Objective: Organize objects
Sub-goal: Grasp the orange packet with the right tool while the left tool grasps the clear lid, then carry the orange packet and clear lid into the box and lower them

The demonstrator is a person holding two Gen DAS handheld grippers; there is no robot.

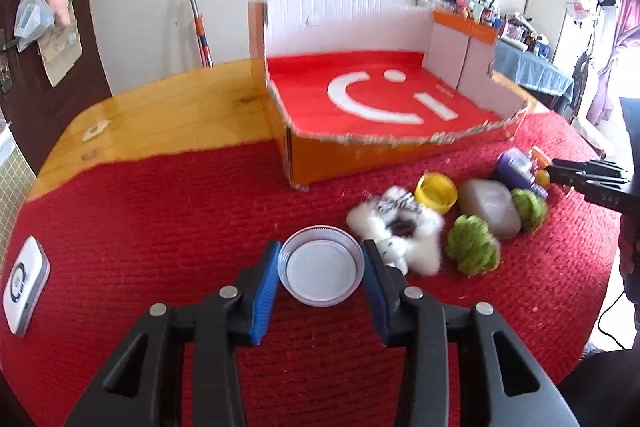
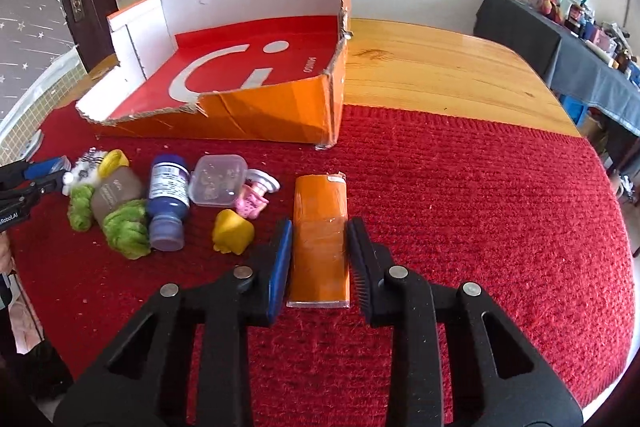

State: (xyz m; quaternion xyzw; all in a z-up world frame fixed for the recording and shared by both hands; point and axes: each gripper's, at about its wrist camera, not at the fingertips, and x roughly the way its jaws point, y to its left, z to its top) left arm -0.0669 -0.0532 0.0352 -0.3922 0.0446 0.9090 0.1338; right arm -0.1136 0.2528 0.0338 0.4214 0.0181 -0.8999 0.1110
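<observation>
Barely begun, by the look of it: box [image 1: 372, 95] with nothing inside, only its red floor and white logo showing, near wall torn low, back and side walls upright. Everything to be sorted lying loose on the red mat [image 1: 160, 227], in front of the box.

Left gripper [image 1: 322, 273] set wide around the lid [image 1: 321, 264], a pad close on each side, lid lying rim-up on the mat; touching or not, cannot tell, and not lifted yet. Just right of it a white furry toy [image 1: 400, 231], then two green yarn balls [image 1: 472, 245], a grey soap bar [image 1: 490, 203] between them, and a yellow cap [image 1: 436, 191] behind.

Right gripper [image 2: 319, 259] also wide, straddling the orange pack [image 2: 320, 239], which lies flat and lengthwise between the pads; no clear squeeze visible. To its left a yellow lump [image 2: 233, 231], a pink toy [image 2: 252, 201], a clear tub [image 2: 218, 183] closed with small bits dimly seen inside, and a blue bottle [image 2: 168, 197] on its side against the yarn.

Left to do, as judged: closing on lid and pack, carrying both over the low wall into the box, then the rest of the pile likewise. Nearly the whole job still ahead.

Off at the far left of the mat, a white device [image 1: 25, 285], apart from the pile.
</observation>
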